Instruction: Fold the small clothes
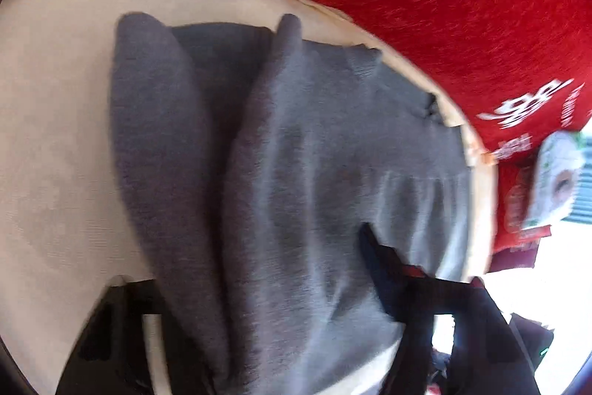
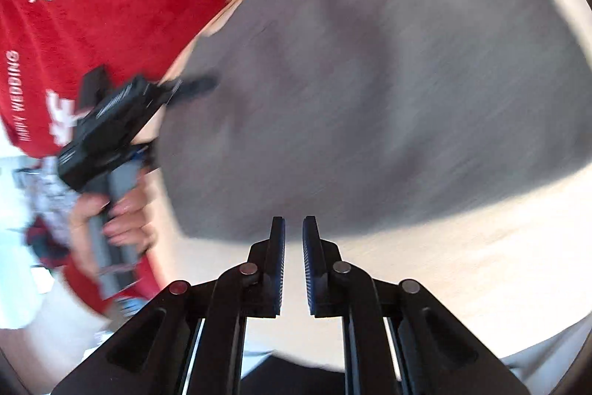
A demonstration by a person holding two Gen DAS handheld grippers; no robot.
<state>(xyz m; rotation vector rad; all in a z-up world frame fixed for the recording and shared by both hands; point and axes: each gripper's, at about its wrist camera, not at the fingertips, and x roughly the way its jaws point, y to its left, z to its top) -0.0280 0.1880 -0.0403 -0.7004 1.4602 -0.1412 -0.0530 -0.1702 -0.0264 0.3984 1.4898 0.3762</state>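
Left wrist view: a grey knit garment (image 1: 296, 150) lies on a round cream table (image 1: 55, 136), gathered into two long raised folds, its far edge close to the table rim beside the red cloth (image 1: 444, 6) beyond. The left gripper (image 1: 259, 291) is largely buried under the fabric; one dark finger (image 1: 373, 254) shows at the right of a fold and dark parts show lower left, with cloth draped between them. Whether the pads press on that cloth cannot be told. Right wrist view: the right gripper (image 2: 294, 228) hangs clear above the near edge of the garment (image 2: 370, 80), jaws narrow with only a slim gap, and nothing between them. At left the person's hand (image 2: 122, 217) grips the handle of the left gripper (image 2: 196, 86), whose tips reach the garment's edge. Judgement: the fabric is light, soft and limp, will sag and slide unless pinched at a hem or corner; a grip on the fold crest would drag both layers.
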